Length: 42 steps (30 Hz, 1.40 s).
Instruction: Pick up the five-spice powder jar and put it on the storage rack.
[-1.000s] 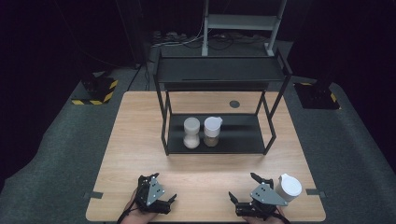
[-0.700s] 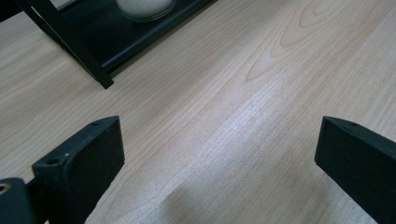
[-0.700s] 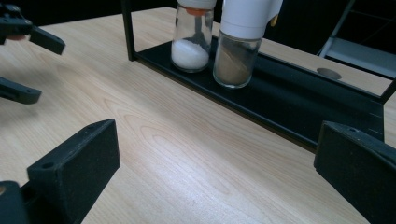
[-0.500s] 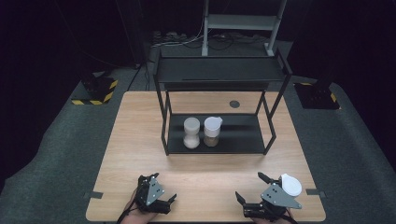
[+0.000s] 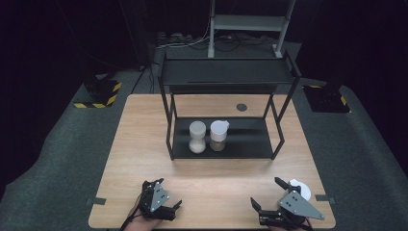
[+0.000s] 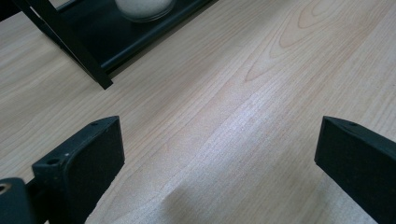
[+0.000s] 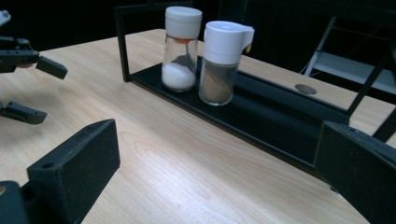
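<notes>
Two shakers, the salt shaker (image 5: 197, 136) and the brown spice shaker (image 5: 219, 135), already stand side by side on the rack's lower shelf (image 5: 250, 139) at twelve o'clock, while a third white-capped jar (image 5: 301, 188) waits at five o'clock beside the wide-open, empty right gripper (image 5: 265, 193), and the left gripper (image 5: 166, 194) at seven o'clock is wide and empty too.

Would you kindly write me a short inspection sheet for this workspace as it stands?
Surface: wooden table, with a round hole behind the rack.
Job's things: white-capped jar and spouted shaker, upright side by side on the black rack's lower shelf.
Clutter: white round object beside the right claw.
Grippers: left claw and right claw open, empty.
Cables: bundle on the floor behind.
Surroundings: dark carpet, striped floor bases.
</notes>
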Tool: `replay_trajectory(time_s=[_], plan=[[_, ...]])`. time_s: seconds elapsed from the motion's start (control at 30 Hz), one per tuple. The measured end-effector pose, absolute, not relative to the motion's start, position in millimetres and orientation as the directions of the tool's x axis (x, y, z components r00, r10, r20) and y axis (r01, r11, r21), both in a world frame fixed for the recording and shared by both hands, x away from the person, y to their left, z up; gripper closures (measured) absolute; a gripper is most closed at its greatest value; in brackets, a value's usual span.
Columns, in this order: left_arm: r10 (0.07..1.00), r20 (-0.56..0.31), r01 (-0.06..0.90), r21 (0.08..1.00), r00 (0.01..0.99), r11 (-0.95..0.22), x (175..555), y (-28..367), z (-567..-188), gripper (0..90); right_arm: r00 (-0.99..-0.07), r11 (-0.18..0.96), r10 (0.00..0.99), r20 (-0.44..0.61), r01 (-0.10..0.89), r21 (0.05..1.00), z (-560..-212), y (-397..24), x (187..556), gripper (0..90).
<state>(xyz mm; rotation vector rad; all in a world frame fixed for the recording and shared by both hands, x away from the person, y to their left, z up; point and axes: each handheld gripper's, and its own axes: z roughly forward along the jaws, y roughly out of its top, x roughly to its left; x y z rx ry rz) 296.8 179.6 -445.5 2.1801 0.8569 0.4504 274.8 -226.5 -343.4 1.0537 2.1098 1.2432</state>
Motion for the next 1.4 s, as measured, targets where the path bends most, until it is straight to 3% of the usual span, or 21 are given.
replay_trajectory(time_s=[1.4], plan=[[0.69,0.052,0.433,0.744,0.722,-0.509,297.0,179.8,-445.6,1.6,-0.419,0.225,0.907,-0.039,0.406,0.886,-337.3,-301.1,260.9,0.0]])
